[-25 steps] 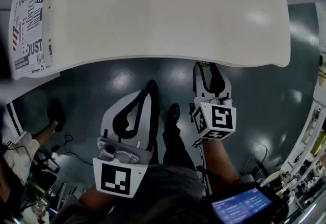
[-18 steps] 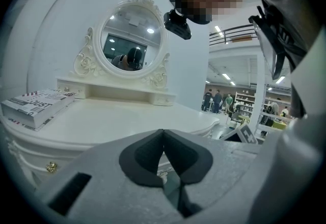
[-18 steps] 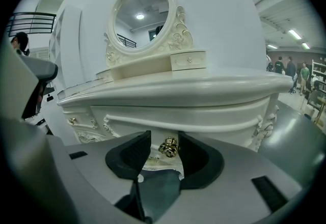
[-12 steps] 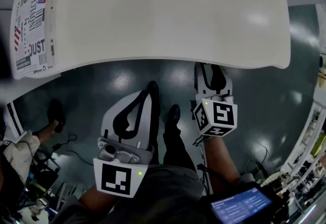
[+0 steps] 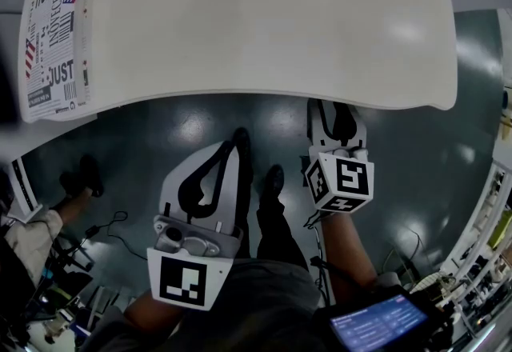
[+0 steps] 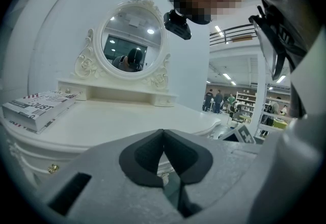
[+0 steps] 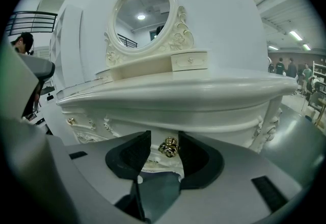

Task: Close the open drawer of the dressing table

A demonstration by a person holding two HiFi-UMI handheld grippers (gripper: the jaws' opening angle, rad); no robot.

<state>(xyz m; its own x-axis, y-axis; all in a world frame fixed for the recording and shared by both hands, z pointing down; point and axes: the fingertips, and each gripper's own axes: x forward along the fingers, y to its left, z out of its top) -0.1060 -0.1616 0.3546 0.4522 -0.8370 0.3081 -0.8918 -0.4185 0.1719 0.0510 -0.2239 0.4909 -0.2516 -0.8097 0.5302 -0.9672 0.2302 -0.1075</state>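
1. The white counter (image 5: 256, 22) fills the top of the head view. A book (image 5: 54, 46) lies on its left end.
2. The right gripper (image 5: 334, 114) reaches under the counter's front edge, right of centre. Its fingers (image 7: 133, 154) stand apart, 1 on each side of a gold knob (image 7: 168, 147), with a small gap on both sides.
3. The knob sits on the drawer (image 7: 154, 163), whose carved white front lies just below the counter's top, right before the right gripper. How far the drawer stands out cannot be told.
4. The left gripper (image 5: 232, 147) hangs over the floor (image 5: 160, 130), short of the counter's edge. Its fingers (image 6: 145, 159) are closed tip to tip on nothing.
5. An oval mirror (image 7: 141, 17) stands at the counter's back.
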